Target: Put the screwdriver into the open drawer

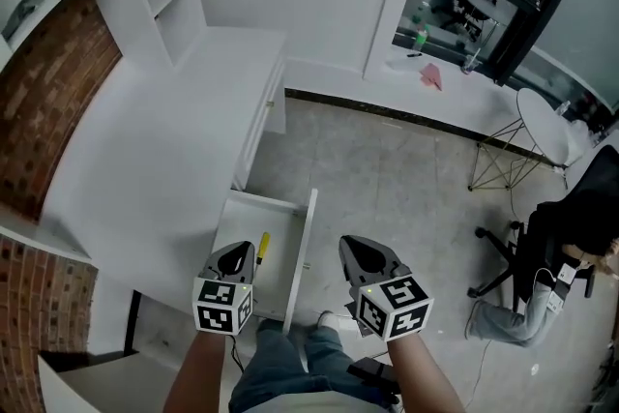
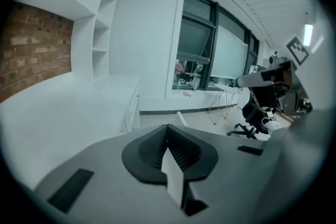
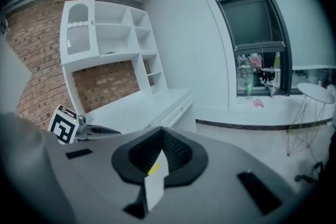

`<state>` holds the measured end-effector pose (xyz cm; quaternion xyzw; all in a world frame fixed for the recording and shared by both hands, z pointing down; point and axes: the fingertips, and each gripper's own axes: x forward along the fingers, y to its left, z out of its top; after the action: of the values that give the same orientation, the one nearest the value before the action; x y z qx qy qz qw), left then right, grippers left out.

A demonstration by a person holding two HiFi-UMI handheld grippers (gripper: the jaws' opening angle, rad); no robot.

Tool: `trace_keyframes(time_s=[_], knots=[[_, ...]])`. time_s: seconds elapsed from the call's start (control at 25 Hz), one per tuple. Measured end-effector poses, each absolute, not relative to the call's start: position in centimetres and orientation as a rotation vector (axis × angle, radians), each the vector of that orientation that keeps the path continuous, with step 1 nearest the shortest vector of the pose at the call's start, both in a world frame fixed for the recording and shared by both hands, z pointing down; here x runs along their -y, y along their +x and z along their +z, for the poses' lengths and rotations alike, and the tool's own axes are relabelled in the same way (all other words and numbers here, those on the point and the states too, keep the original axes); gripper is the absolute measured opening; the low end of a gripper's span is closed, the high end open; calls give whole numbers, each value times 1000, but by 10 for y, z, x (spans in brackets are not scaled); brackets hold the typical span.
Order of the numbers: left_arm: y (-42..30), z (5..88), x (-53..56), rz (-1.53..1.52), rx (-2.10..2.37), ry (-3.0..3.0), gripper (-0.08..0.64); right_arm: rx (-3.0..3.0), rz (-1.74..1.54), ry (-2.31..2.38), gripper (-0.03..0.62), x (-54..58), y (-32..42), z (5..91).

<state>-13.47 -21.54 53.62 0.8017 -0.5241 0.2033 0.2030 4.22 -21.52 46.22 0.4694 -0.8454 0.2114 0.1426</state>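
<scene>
- Left gripper (image 1: 235, 258): jaws together, nothing between them. The left gripper view shows only the closed pads, with the room beyond.
- Right gripper (image 1: 363, 256): jaws also together, nothing held.
- Screwdriver (image 1: 263, 246): a yellow piece lies inside the open drawer (image 1: 310, 229), lower centre of the head view. I only make out the yellow part; the rest is too small to tell.
- Key relation: the screwdriver sits just right of my left fingertips in the frame, apart from them. The drawer's upright panel stands between it and the right gripper, so the left is clearly nearer.
- Long axis: runs roughly up-down in the frame, parallel to that upright panel and roughly in line with my left jaws.
- Judgement: the placing looks done, with the tool in the drawer and both grippers empty. If a re-grab were needed, it's a left-side job: open, shift slightly right in the frame, and close across the handle.
- Desk (image 1: 145, 160) fills the left of the frame and is not in the way.
</scene>
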Motion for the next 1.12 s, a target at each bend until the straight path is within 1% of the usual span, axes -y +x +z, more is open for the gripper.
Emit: trace_keyframes(time_s=[0.44, 0.68, 1.12], knots=[[-143, 375, 216, 290, 1719, 2528, 14, 2542, -2, 1430, 9, 194, 32, 333], [-155, 325, 206, 163, 1827, 2596, 14, 2558, -117, 1514, 9, 187, 36, 297], [-170, 282, 200, 80, 1919, 2660, 14, 2584, -237, 1554, 9, 187, 21, 264]])
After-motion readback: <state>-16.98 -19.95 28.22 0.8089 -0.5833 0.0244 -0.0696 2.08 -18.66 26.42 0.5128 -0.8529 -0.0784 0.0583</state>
